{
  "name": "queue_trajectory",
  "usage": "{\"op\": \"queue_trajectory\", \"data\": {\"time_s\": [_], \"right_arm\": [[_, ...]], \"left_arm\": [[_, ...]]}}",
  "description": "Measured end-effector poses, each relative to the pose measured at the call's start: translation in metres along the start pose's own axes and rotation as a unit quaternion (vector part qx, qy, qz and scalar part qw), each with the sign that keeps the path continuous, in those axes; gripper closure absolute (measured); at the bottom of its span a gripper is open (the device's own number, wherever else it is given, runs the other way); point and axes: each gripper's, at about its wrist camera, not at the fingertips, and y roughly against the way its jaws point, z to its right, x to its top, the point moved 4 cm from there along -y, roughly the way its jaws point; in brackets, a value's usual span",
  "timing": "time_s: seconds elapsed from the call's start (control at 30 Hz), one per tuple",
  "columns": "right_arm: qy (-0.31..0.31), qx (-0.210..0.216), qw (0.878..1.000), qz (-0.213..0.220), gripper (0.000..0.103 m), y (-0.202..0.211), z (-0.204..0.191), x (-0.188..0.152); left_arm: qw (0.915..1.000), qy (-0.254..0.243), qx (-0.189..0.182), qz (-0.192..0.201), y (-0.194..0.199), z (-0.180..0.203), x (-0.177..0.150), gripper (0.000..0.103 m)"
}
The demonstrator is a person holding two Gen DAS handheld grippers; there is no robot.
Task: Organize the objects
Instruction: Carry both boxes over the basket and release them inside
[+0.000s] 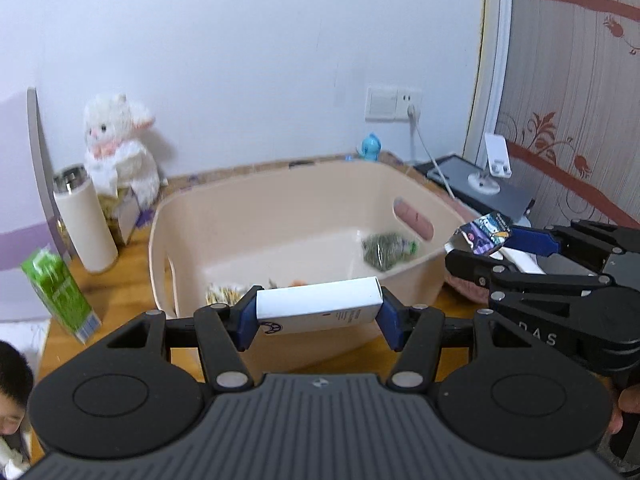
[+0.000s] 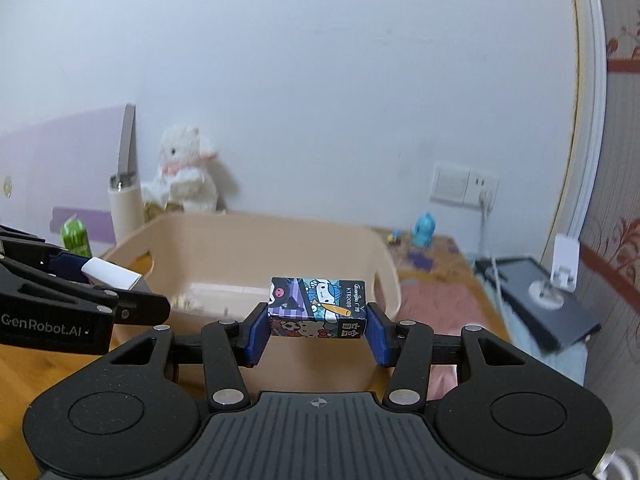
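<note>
Beige plastic, one tub [image 1: 280, 208], handle slots in its side walls, directly ahead of both tools and just beyond their fingertips; we list it as the destination. Contents already inside: a dark green packet [image 1: 386, 250] toward the far right of the floor, a pale printed packet [image 1: 222, 294] and something small and orange at the near wall, too blurred to name. Left gripper [image 1: 318, 314]: pads pressed against the two short ends of a white carton [image 1: 320, 306], held crosswise and level, over the tub's near rim. Right gripper [image 2: 316, 322]: pinching a cartoon-printed box [image 2: 318, 306] by its ends, likewise crosswise, at the tub's near right corner. Each tool shows in the other's view, close alongside but not touching. Step in hand, as we judge it: carrying both boxes over the rim for release. To do it well, we would move each tool forward until its box is wholly past the near wall, lower toward bare floor between the packets, and only then spread the fingers, one tool at a time so the linkages do not collide. Off to the left of the tools: a cream flask [image 1: 86, 224], a green carton [image 1: 60, 292], a white plush toy [image 1: 120, 148].
</note>
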Motion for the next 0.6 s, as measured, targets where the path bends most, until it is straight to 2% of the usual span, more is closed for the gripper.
{"op": "queue_trajectory", "data": {"time_s": [0.17,0.33,0.6], "right_arm": [[0.000,-0.005,1.000,0.029,0.056,-0.001,0.003,0.023],[-0.005,-0.010,0.999,0.042,0.056,-0.011,0.007,0.039],[-0.023,-0.018,0.999,0.025,0.056,-0.047,0.019,0.049]], "left_arm": [[0.9998,-0.005,0.008,0.016,-0.001,-0.001,0.020,0.042],[0.9997,-0.002,0.016,0.021,-0.017,-0.006,0.039,0.042],[0.9991,0.005,0.037,-0.021,-0.075,-0.018,0.051,0.042]]}}
